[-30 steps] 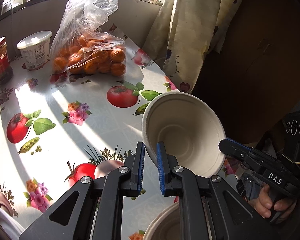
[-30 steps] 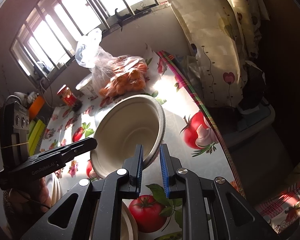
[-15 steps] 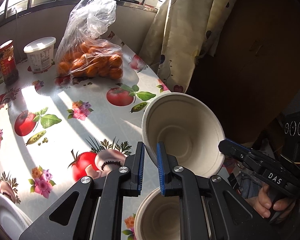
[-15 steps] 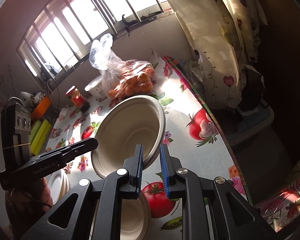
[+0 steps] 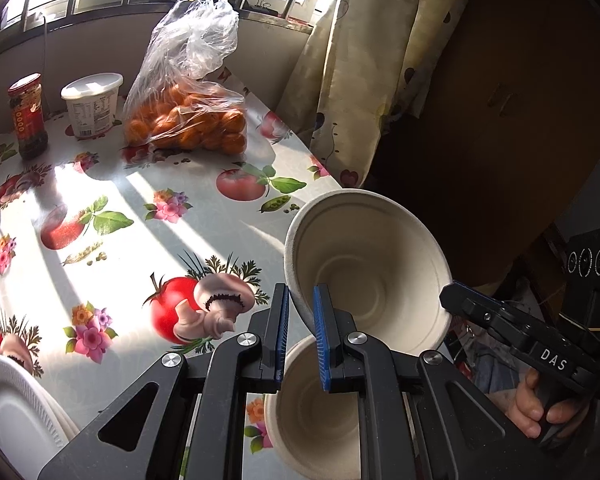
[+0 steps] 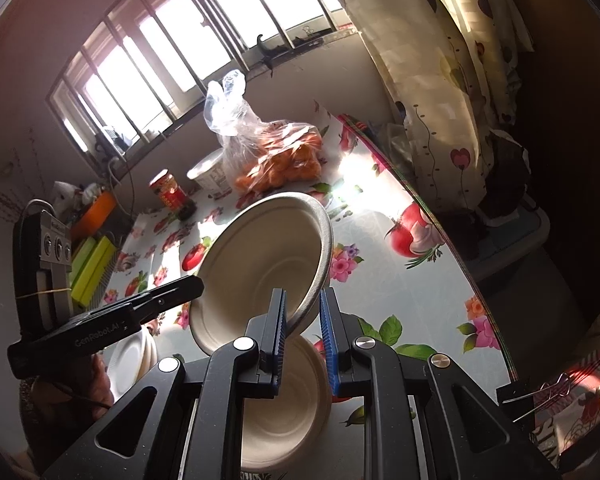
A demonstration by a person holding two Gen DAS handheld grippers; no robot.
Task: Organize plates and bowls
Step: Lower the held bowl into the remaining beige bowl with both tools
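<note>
Both the left tool [image 5: 299, 330] and right tool [image 6: 303, 334] pinch a raised bowl [image 5: 366, 270] above a second bowl [image 5: 320, 408], not yet nested; plates [image 5: 16, 408] sit stacked on the tabletop [image 5: 140, 248].

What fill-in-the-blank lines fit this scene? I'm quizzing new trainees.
1. The two grippers hold one raised ____ by opposite sides of its rim.
2. Below it on the table sits a second bowl, standing ____.
3. The clear bag by the window holds ____.
4. The white plates lie to the ____ of the left gripper.

Answers: bowl; upright; oranges; left

"DAS" on right hand-held gripper [image 5: 446, 300]; "GenRobot.AI" on left hand-held gripper [image 6: 198, 286].
</note>
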